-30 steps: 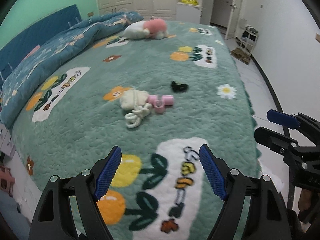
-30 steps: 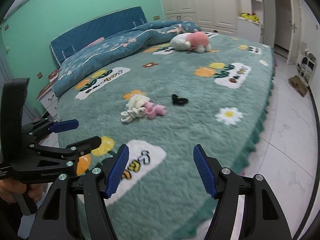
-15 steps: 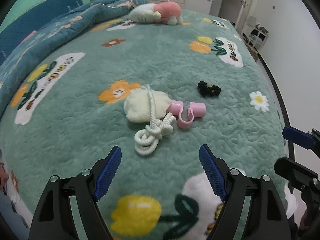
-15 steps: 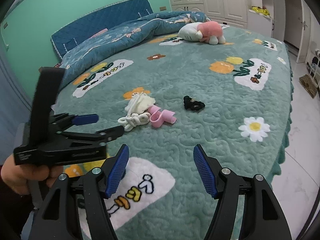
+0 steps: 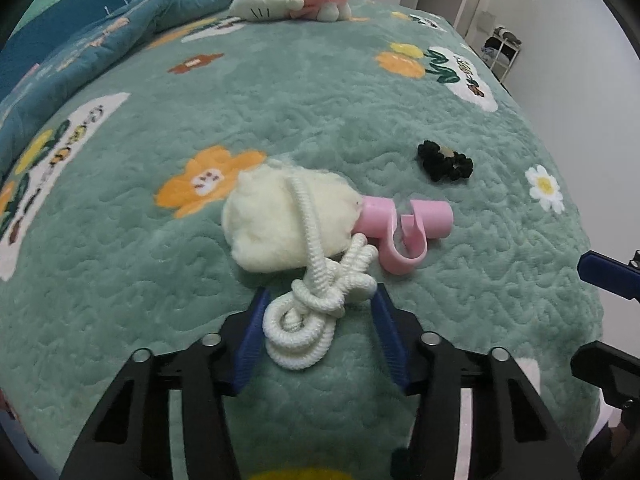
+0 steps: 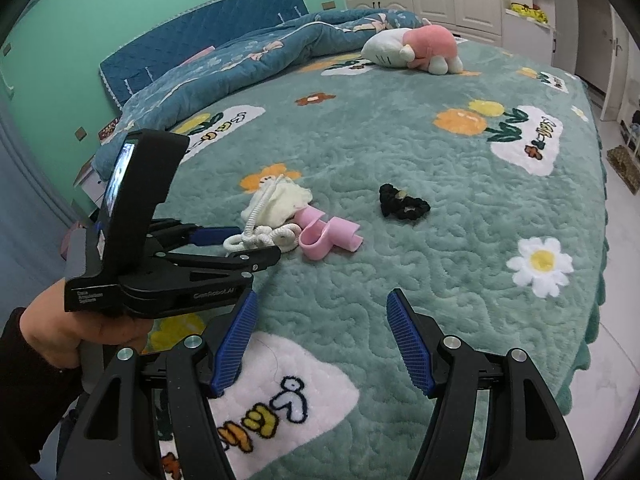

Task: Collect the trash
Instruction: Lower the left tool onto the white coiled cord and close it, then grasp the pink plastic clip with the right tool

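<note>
Left hand-held gripper (image 5: 318, 334) lowered since earlier, jaws closing around white rope (image 5: 308, 320)

Braided rope (image 5: 308, 312), plush quilted bedspread (image 5: 160, 280)

The left gripper (image 6: 256, 246) is hiding part of the coiled white rope (image 6: 262, 238) in the right wrist view. The white stuffing (image 5: 280, 220) is covering one end of the pink tube (image 5: 404, 226). Small objects on the far shelf (image 5: 500, 46) are appearing too tiny to identify.
</note>
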